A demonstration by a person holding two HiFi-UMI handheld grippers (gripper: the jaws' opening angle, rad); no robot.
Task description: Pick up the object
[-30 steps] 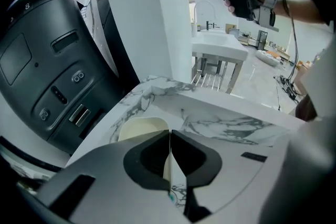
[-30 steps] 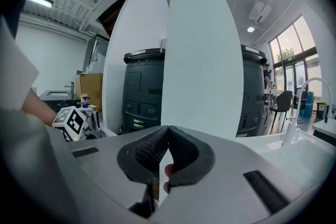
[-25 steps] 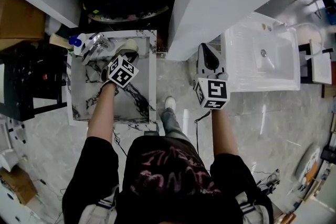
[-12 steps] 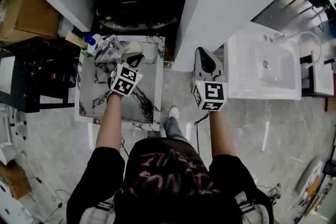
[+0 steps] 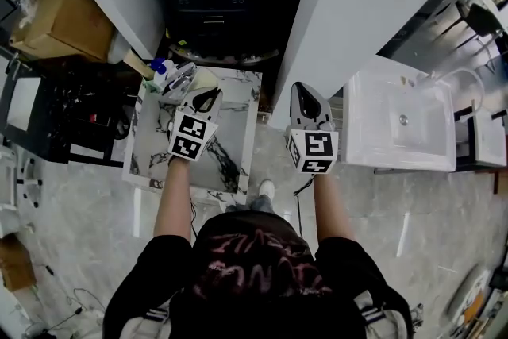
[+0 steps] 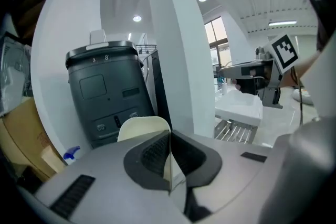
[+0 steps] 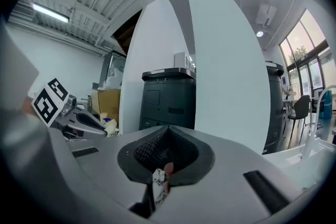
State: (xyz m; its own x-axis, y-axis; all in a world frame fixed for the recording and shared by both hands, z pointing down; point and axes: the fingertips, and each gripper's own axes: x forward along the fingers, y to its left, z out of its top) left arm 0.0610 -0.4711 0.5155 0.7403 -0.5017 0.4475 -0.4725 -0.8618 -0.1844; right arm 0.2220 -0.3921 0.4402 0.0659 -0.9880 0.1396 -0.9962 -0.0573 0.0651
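Observation:
The object is a flat cream-coloured piece (image 6: 143, 127) with a rounded top. It stands up just beyond the left gripper (image 6: 169, 136), whose jaws are shut on its thin edge. From above, the left gripper (image 5: 208, 97) hangs over the back of a small marble-topped table (image 5: 238, 163), and the cream piece (image 5: 203, 78) shows at its tips. My right gripper (image 5: 305, 91) is held over the floor beside a white pillar (image 5: 349, 4). Its jaws (image 7: 168, 131) are shut with nothing between them.
A blue-capped bottle (image 5: 161, 69) and a crinkled clear bag (image 5: 179, 80) lie at the table's back left corner. A dark machine (image 6: 107, 97) stands behind the table. There is a cardboard box (image 5: 59, 8) at the left and a white sink (image 5: 405, 123) at the right.
The head view has swung, so the table sits further right and lower. The left gripper keeps its hold on the cream piece. The two grippers now stand closer together.

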